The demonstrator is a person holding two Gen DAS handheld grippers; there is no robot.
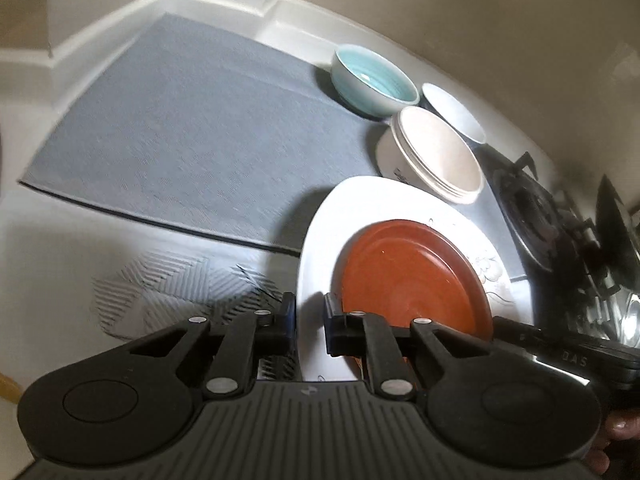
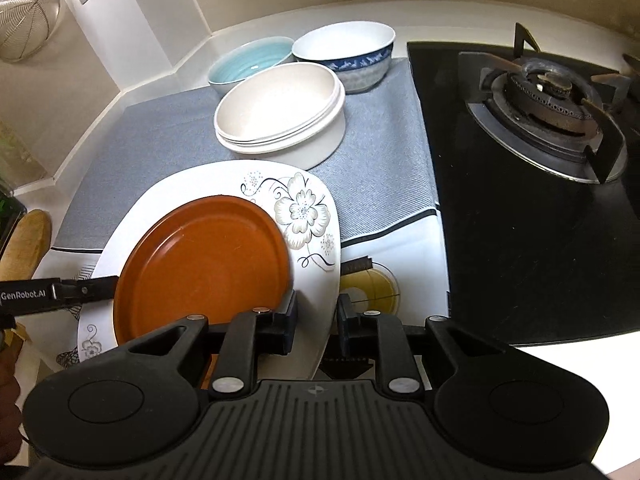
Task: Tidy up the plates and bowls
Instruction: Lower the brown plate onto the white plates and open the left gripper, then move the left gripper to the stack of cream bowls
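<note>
A white flowered plate (image 2: pixel 304 208) carries an orange plate (image 2: pixel 200 264), and both are tilted above the counter. My left gripper (image 1: pixel 310 308) is shut on the white plate (image 1: pixel 316 240) at its left rim, with the orange plate (image 1: pixel 412 280) just to the right of its fingers. My right gripper (image 2: pixel 318 308) is shut on the same plate's right rim. Behind the plates, on a grey mat (image 2: pixel 380 152), stand a stack of cream bowls (image 2: pixel 280 112), a teal bowl (image 2: pixel 250 66) and a blue-patterned white bowl (image 2: pixel 348 56).
A black gas hob with a burner (image 2: pixel 540 120) lies right of the mat. A patterned cloth (image 2: pixel 372 284) covers the counter under the plates. The mat's left part (image 1: pixel 180 128) is bare. A wire strainer (image 2: pixel 24 20) hangs at the far left wall.
</note>
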